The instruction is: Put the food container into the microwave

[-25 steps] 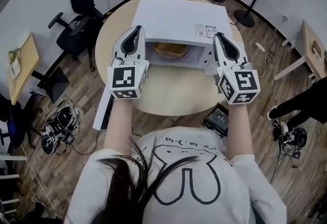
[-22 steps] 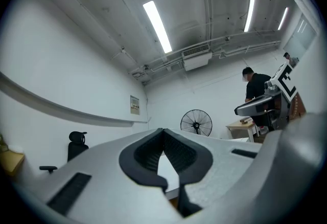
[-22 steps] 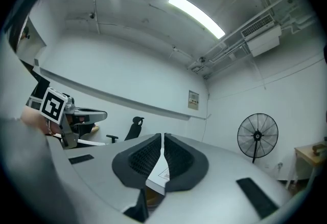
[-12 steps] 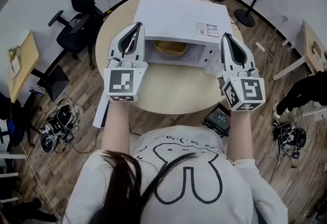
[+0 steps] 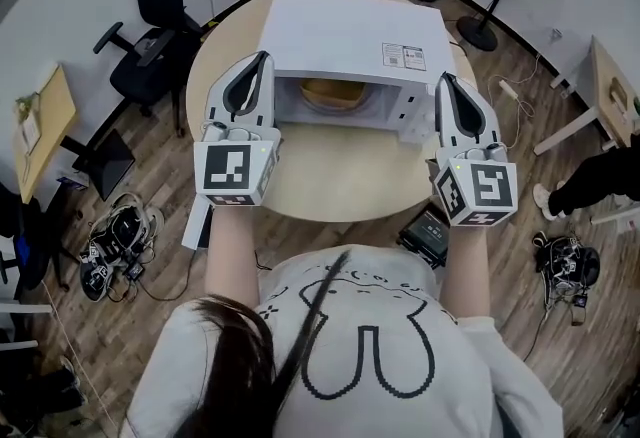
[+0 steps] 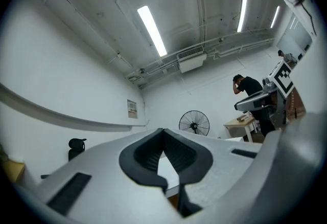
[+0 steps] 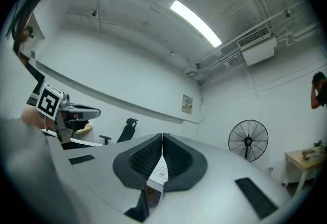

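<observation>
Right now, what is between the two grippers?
In the head view, the open microwave with the food container inside sits between the left gripper and the right gripper. Nearer the person, there is only bare round table.

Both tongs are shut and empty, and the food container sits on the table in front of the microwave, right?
No. The head view shows the food container inside the microwave, not on the table in front of it. The left tongs and right tongs are shut and empty, as you said.
</observation>
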Available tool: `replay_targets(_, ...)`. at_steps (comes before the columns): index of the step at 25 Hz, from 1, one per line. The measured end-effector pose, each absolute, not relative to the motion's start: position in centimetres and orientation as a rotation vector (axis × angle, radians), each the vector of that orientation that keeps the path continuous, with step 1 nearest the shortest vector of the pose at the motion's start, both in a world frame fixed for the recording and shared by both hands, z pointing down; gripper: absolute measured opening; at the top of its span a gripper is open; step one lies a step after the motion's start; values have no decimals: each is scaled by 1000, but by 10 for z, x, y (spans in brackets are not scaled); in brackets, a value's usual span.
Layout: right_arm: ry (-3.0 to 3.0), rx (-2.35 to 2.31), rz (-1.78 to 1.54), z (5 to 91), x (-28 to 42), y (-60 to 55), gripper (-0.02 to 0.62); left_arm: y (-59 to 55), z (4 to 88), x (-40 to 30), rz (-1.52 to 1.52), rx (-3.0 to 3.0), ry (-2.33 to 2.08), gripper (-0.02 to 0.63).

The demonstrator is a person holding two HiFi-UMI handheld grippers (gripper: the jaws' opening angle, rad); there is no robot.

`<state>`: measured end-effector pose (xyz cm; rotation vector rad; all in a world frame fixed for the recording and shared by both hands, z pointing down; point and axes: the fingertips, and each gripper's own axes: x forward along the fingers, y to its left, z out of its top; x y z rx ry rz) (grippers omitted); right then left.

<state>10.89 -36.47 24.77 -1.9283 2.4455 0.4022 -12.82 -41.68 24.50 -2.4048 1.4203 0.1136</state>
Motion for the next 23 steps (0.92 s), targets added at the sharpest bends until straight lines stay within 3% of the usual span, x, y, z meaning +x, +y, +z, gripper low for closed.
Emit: replay_targets(23,2450,-1920,440,247,97,-368,29,-419,243,-128,96,-2399,1399,8)
